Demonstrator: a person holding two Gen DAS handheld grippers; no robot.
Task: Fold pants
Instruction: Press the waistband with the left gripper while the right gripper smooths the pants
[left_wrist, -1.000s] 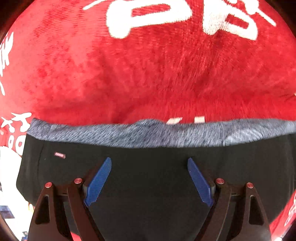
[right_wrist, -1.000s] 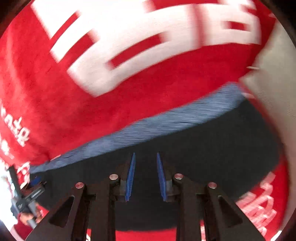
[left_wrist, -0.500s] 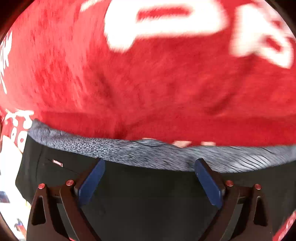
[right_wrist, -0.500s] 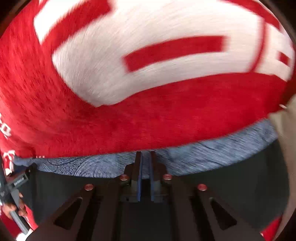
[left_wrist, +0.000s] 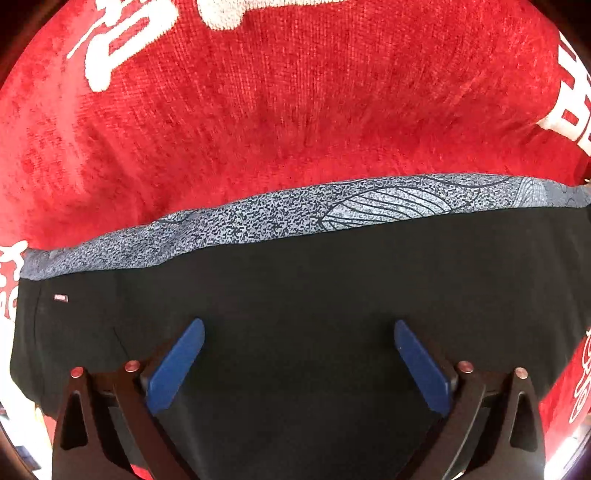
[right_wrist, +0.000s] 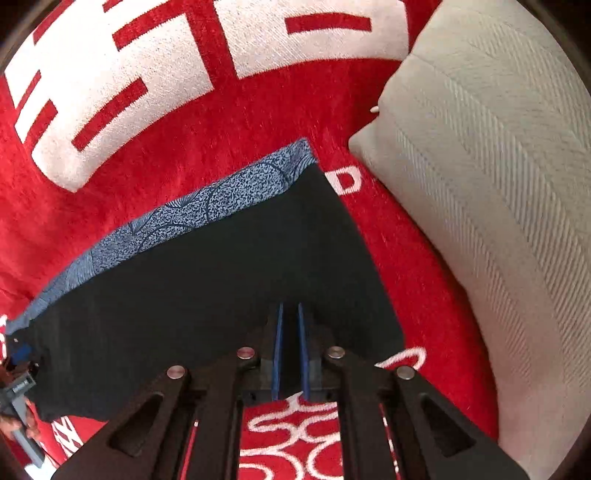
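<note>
The black pants (left_wrist: 295, 295) lie folded flat on a red blanket (left_wrist: 295, 110), with a blue-grey patterned band (left_wrist: 332, 210) along their far edge. My left gripper (left_wrist: 295, 325) is open, its blue fingers spread wide just above the black cloth, holding nothing. In the right wrist view the pants (right_wrist: 203, 266) fill the middle, the patterned band (right_wrist: 207, 199) at their far side. My right gripper (right_wrist: 290, 306) has its blue fingers nearly together at the near edge of the pants; whether cloth is pinched between them is unclear.
The red blanket carries large white lettering (right_wrist: 129, 74). A beige striped cushion (right_wrist: 480, 184) lies at the right, close to the pants' right edge. The other gripper's handle (right_wrist: 18, 387) shows at the far left of the right wrist view.
Both grippers have pulled back from the patterned band toward the near side of the pants. The right gripper went from slightly open to nearly closed. The left stayed open.
</note>
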